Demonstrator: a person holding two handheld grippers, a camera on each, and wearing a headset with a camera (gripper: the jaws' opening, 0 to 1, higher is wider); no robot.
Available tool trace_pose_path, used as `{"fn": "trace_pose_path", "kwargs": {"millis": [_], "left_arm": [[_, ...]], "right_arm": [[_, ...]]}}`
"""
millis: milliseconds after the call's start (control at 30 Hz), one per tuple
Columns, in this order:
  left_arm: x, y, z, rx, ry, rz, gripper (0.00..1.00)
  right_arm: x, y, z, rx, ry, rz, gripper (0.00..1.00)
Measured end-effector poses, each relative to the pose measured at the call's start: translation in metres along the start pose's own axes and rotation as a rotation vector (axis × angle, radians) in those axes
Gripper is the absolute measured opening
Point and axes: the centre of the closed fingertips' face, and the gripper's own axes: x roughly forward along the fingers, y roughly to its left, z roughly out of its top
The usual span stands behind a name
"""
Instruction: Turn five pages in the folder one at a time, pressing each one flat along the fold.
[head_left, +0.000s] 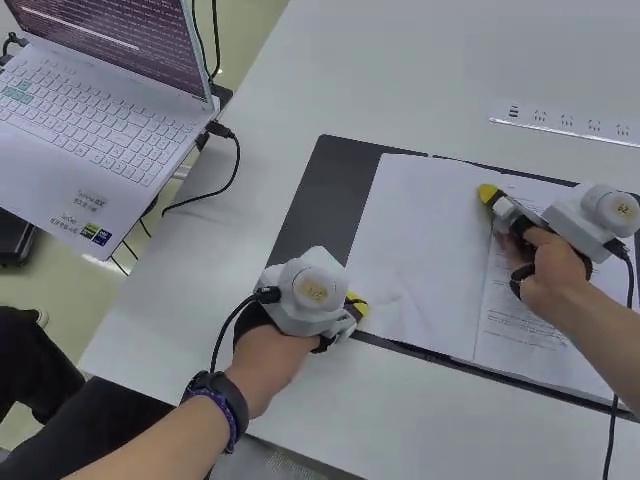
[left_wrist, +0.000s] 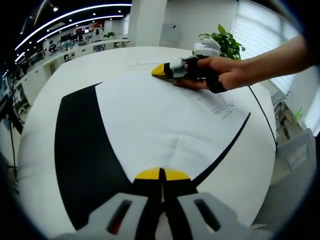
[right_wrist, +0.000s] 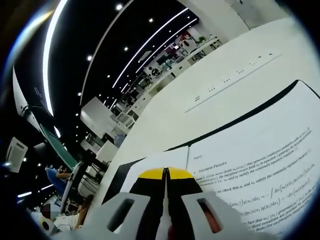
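A white table (head_left: 420, 60) is seen, with an open black folder (head_left: 325, 195) laid flat on it. A blank white page (head_left: 420, 250) is spread left of the fold, and a printed page (head_left: 530, 330) lies to its right. The left gripper (head_left: 354, 306) is set at the blank page's near edge, jaws closed tip to tip; whether paper is pinched between them cannot be told. The right gripper (head_left: 488, 194), jaws likewise closed, is rested on the paper by the fold. The folder's right end is cut off in the head view, where the print is too small to be read.
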Motion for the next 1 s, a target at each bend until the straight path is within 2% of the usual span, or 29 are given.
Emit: {"fn": "trace_pose_path", "kwargs": {"millis": [400,467,567,767,933,1000], "left_arm": [[0.000,0.000,0.000,-0.006,-0.003,-0.003,0.00],[0.000,0.000,0.000,-0.008,-0.004,-0.001,0.00],[0.000,0.000,0.000,-0.009,-0.006,0.002,0.00],[0.000,0.001,0.000,-0.008,-0.008,0.002,0.00],[-0.001,0.001,0.000,-0.018,-0.012,0.003,0.00],[-0.001,0.001,0.000,-0.017,-0.013,0.003,0.00]], "right_arm": [[0.009,-0.007,0.014,0.048,-0.054,-0.026,0.00],[0.016,-0.017,0.017,0.060,-0.055,-0.028,0.00],[0.013,-0.015,0.014,0.028,-0.055,-0.034,0.00],[-0.001,-0.010,0.004,0.000,-0.035,0.012,0.00],[-0.010,-0.003,-0.004,-0.042,-0.018,0.029,0.00],[-0.013,-0.002,-0.006,-0.034,-0.018,0.033,0.00]]}}
